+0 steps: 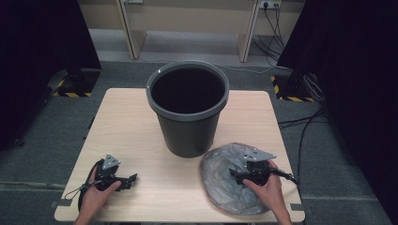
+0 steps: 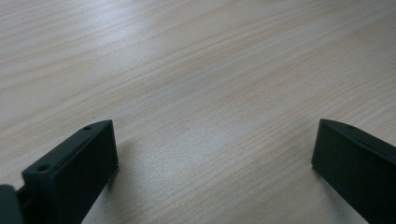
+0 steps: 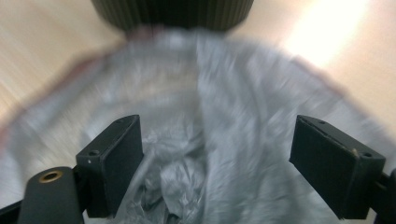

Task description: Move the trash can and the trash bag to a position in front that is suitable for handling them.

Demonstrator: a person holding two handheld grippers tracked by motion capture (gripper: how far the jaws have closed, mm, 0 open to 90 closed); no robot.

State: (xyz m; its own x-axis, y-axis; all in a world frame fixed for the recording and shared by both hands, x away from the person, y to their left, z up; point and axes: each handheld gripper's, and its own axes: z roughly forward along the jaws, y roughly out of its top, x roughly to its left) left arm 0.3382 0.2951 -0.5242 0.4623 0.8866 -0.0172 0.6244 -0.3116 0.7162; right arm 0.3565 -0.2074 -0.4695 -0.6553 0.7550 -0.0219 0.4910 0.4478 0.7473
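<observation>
Right gripper (image 1: pixel 237 174) sits over the grey plastic bag (image 1: pixel 220 173), which lies flat on the table (image 1: pixel 141 122) at about five o'clock from the dark bin (image 1: pixel 187 110), its edge just beside the bin's base. In the right gripper view its jaws stand wide, crumpled bag (image 3: pixel 210 140) between them and nothing pinched. Left gripper (image 1: pixel 130 180), out at seven o'clock from the bin, has jaws spread wide too, holding nothing, bare wood (image 2: pixel 201 93) under them.
</observation>
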